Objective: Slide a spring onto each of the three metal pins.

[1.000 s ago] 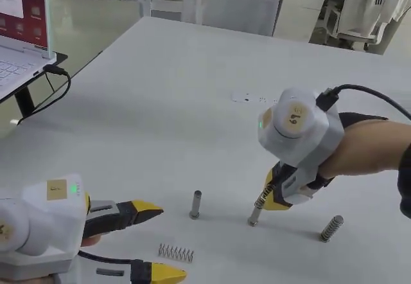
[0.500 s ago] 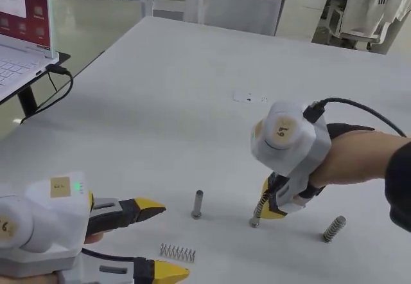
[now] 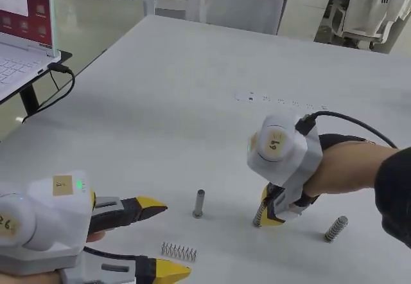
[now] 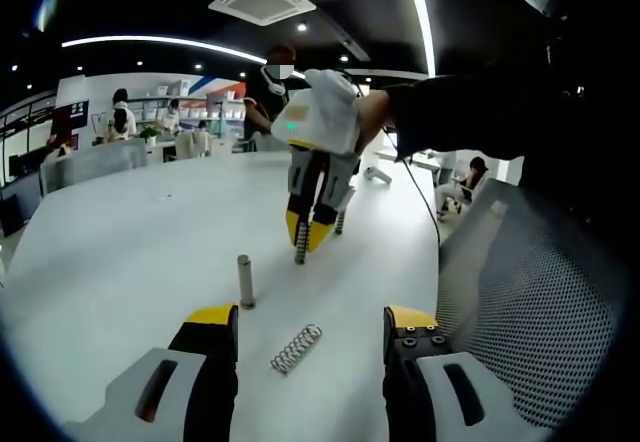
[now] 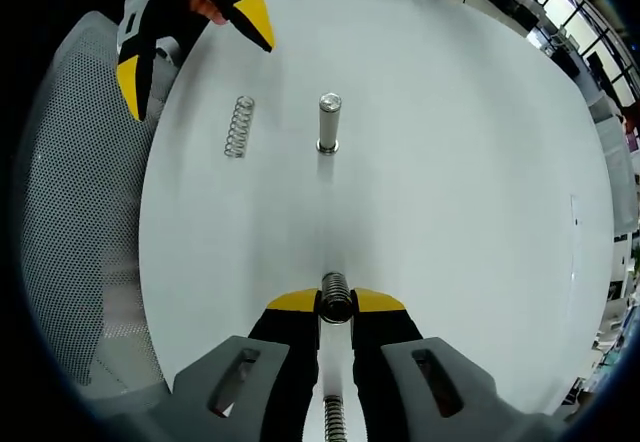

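Near left, the left hand-held gripper [image 3: 173, 238] gapes wide and empty, with a loose spring [image 3: 178, 252] on the counter [image 3: 160, 104] beside it. A bare pin [image 3: 199, 204] stands upright. The right hand-held gripper [image 3: 268, 214] pinches a second spring [image 3: 259, 213], apparently seating it over a pin. Next, push it down and release. At far right, a third spring [image 3: 336, 228] looks already mounted.

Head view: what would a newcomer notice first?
The right hand-held gripper, right of centre, is shut on a spring that stands on the white table. At the bottom left is the open left hand-held gripper, with a loose spring lying just ahead of its yellow tips and a bare pin standing beyond.
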{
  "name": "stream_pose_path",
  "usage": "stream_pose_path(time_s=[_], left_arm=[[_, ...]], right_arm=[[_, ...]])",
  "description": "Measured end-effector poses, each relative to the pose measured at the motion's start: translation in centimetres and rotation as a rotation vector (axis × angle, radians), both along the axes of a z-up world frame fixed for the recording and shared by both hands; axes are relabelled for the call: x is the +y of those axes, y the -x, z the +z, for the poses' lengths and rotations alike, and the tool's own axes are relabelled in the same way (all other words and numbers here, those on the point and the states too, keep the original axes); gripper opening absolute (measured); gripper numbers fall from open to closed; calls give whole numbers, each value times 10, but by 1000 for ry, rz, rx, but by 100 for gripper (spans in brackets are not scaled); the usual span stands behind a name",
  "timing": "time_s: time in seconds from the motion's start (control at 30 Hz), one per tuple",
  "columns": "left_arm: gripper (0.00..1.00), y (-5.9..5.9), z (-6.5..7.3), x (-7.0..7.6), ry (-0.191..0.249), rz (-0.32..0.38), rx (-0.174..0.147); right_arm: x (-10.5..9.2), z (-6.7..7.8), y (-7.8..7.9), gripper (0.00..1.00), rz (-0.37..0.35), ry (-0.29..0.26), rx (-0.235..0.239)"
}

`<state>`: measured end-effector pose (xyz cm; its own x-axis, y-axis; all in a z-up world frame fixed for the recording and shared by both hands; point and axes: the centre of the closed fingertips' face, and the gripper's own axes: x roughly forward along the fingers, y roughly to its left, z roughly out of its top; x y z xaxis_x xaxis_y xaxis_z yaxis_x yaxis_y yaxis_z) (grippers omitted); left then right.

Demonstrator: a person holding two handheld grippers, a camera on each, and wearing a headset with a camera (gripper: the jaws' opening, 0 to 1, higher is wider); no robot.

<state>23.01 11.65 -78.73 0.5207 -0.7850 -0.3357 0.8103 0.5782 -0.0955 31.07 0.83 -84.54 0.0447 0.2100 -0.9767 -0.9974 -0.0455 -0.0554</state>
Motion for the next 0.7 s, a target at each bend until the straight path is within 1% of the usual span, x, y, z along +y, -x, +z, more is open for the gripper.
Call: stream_pose_path(time_s=[0.27, 0.4, 0.53, 0.7], left_arm=[[53, 0, 0, 1, -1, 0, 0], [53, 1, 0, 0, -1, -1, 0], [53, 1, 1, 0, -2, -2, 0], [53, 1, 1, 0, -4, -5, -1]], right_arm=[[0, -3, 1, 10, -18, -12, 6], [-1, -3, 0, 12, -31, -21, 7], [-3, -3, 0, 15, -45, -27, 8], [-9, -3, 0, 16, -65, -36, 8]])
